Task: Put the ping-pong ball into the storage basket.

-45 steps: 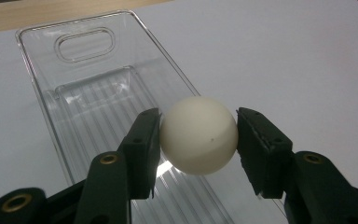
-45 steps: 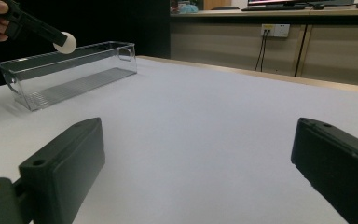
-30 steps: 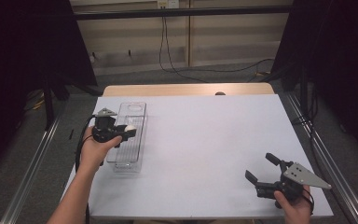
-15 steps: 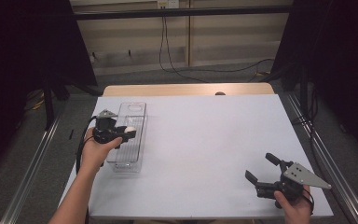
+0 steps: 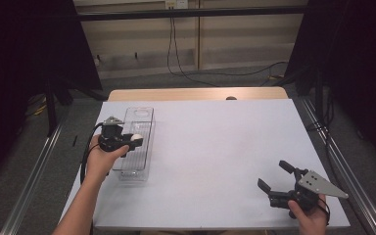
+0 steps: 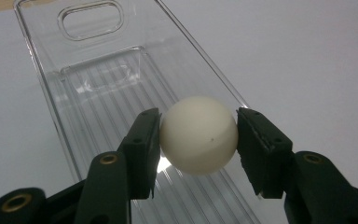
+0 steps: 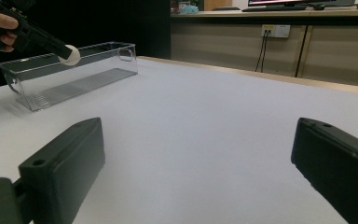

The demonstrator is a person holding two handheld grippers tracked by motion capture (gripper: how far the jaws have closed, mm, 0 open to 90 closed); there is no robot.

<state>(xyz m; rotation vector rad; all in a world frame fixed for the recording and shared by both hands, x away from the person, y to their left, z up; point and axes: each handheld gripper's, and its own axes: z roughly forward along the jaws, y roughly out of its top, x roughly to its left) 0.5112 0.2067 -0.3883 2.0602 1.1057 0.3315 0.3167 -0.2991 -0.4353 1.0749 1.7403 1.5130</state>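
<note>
Left gripper: jaws clamped on both sides of a white ball, held above the ribbed floor of a long clear plastic bin. Ball sits over the bin's middle stretch. Bin lies lengthwise near the left edge of the white worktop. Right gripper: jaws spread wide, holding nothing, low over the worktop's near right corner, well apart from the bin.

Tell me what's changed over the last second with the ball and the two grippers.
Very little. The left gripper stays shut on the white ball, holding it over the clear plastic bin with at most a slight shift. The right gripper remains open and idle near the table's front right. The bin hasn't moved.
</note>
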